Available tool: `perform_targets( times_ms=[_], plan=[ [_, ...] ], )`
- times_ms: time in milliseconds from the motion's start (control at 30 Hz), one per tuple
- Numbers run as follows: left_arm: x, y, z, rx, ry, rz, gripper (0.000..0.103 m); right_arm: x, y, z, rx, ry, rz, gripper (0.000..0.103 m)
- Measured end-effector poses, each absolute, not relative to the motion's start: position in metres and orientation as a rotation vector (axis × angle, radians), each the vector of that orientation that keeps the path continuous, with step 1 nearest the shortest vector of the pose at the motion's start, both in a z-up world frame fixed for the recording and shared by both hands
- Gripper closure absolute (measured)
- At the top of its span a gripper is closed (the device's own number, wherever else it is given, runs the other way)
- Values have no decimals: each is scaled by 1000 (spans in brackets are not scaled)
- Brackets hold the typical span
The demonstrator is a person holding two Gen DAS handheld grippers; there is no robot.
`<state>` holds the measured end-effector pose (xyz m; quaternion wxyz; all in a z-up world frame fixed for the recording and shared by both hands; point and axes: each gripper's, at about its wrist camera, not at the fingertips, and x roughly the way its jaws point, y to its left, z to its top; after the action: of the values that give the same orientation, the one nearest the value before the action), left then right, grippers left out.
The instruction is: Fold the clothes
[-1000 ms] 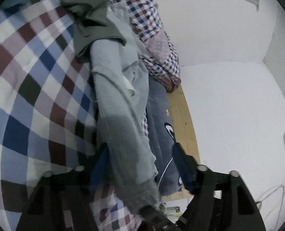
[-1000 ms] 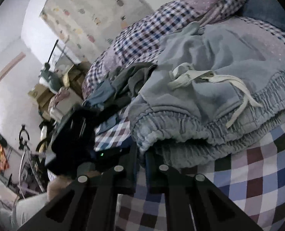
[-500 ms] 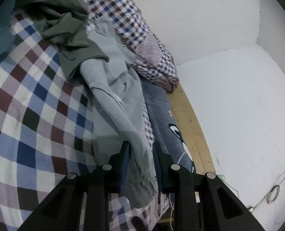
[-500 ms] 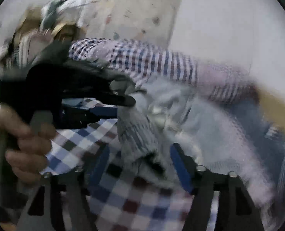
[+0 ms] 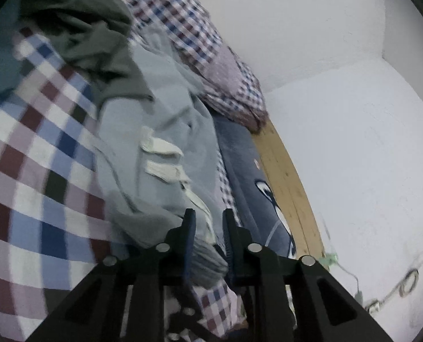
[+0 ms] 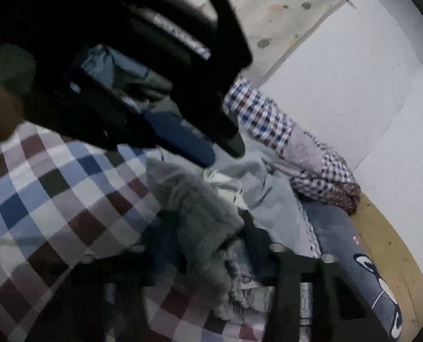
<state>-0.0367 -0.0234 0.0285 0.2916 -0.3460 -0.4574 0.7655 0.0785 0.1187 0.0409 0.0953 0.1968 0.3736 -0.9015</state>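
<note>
Lying along the bed's wall-side edge, the pale grey fleece sweatpants with cream drawstrings point(image 5: 165, 131) stretch over the blue, maroon and white checked bedsheet point(image 5: 37, 154). The left tool point(image 5: 207, 222) has a bunched grey fold of them between its blue-padded fingers, and its jaws are opening slightly; the pads are close against the cloth. The right tool point(image 6: 211, 256) straddles a raised, crumpled ridge of the same sweatpants, its jaws closing; whether its pads press the fabric yet cannot be told, as that view is blurred and dark. A dark olive green garment point(image 5: 97, 37) lies toward the bed's far end, overlapping the sweatpants. A small-checked quilt point(image 5: 200, 42) lies against the white wall point(image 5: 339, 114), above a navy cushion with a cartoon print point(image 5: 257, 188) and the wooden bed rail point(image 5: 288, 176).
</note>
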Motion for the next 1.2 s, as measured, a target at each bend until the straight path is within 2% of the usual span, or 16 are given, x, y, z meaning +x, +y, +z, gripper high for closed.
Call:
perform_targets(
  times_ms=[67, 100, 133, 267, 400, 467, 533, 633, 800, 933, 1033, 1100, 1167, 1200],
  plan=[
    [-35, -33, 23, -954, -1260, 2089, 41, 76, 122, 44, 611, 1055, -2670, 66],
    [-36, -35, 19, -973, -1282, 2089, 38, 75, 124, 46, 625, 1030, -2668, 70],
    [-37, -37, 15, -992, -1304, 2090, 36, 73, 128, 49, 646, 973, -2671, 76],
    [-42, -35, 3, -1085, -1324, 2082, 36, 69, 160, 74, 737, 585, -2679, 86],
    [-44, -21, 3, -1091, -1278, 2056, 36, 70, 182, 91, 764, 333, -2646, 88],
    [-46, -20, 1, -1079, -1297, 2031, 36, 76, 186, 97, 774, 266, -2603, 90],
    [-47, -19, -2, -1076, -1311, 2020, 37, 86, 183, 98, 777, 277, -2557, 90],
    [-49, -18, -4, -1088, -1302, 1997, 66, 104, 174, 93, 773, 359, -2506, 90],
    [-48, -16, 6, -1085, -1254, 2034, 67, 109, 164, 80, 791, 493, -2522, 85],
    [-49, -20, 0, -1134, -1297, 2025, 57, 110, 156, 76, 779, 564, -2536, 78],
    [-48, -27, -5, -1133, -1371, 2005, 57, 109, 154, 72, 774, 607, -2544, 73],
    [-47, -33, -8, -1107, -1410, 2002, 51, 107, 156, 71, 778, 600, -2555, 70],
    [-46, -37, -8, -1078, -1445, 2000, 36, 102, 161, 73, 790, 557, -2575, 65],
    [-46, -38, -9, -1066, -1459, 1995, 34, 100, 164, 74, 794, 534, -2587, 63]
  ],
)
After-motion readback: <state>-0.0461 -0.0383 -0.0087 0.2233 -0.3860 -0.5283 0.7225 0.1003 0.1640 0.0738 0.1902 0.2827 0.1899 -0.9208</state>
